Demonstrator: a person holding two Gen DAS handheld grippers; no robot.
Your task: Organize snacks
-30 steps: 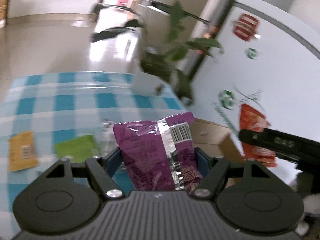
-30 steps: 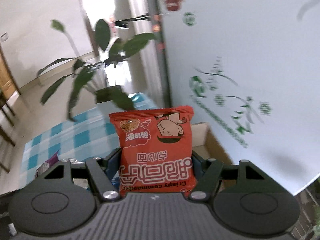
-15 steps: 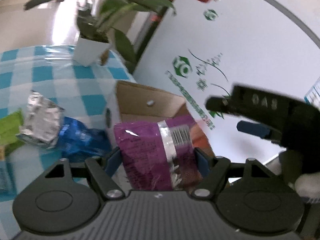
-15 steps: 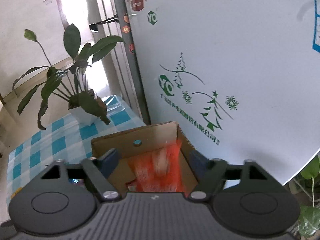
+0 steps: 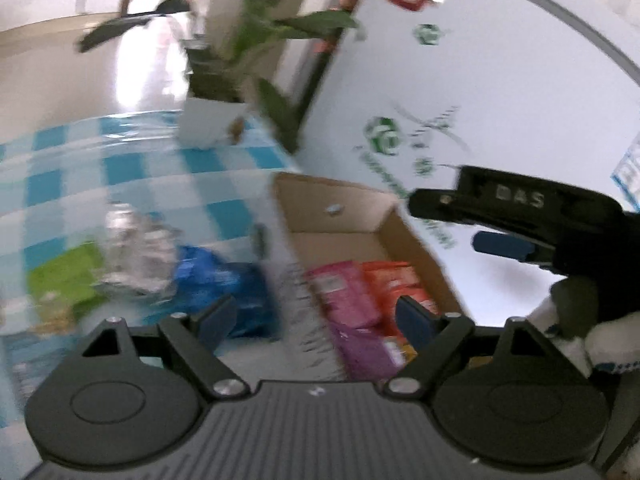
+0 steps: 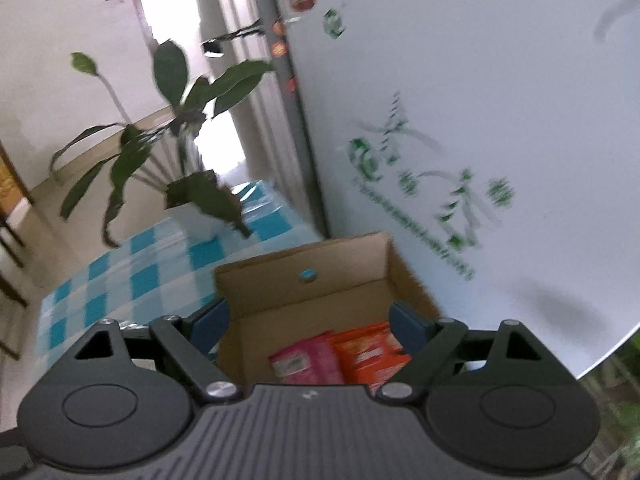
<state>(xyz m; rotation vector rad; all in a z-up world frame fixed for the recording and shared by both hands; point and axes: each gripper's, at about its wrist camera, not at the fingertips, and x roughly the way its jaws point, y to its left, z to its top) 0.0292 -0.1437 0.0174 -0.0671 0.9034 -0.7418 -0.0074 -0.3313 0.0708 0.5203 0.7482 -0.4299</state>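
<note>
An open cardboard box [image 5: 332,208] stands on the blue-checked table beside a white panel. Inside it lie a pink packet [image 5: 344,292], an orange packet [image 5: 400,280] and a purple packet [image 5: 364,346]. My left gripper [image 5: 316,316] hovers over the box's near left edge, its jaws opening, with nothing pressed between them. From the right wrist view the box [image 6: 260,284] shows the pink packet [image 6: 308,360] and orange packet [image 6: 368,352] on its floor. My right gripper [image 6: 309,320] hangs above them, jaws opening and empty. It also reaches in from the right [image 5: 448,222].
Left of the box lie a blue packet [image 5: 232,280], a crumpled silver packet [image 5: 136,248] and a green packet [image 5: 64,280]. A potted plant [image 5: 212,124] stands at the table's far end. The white panel [image 5: 500,92] rises close behind the box.
The purple packet left my left gripper and the orange packet left my right gripper; both now lie in the box. Both pairs of jaws have spread wider.
</note>
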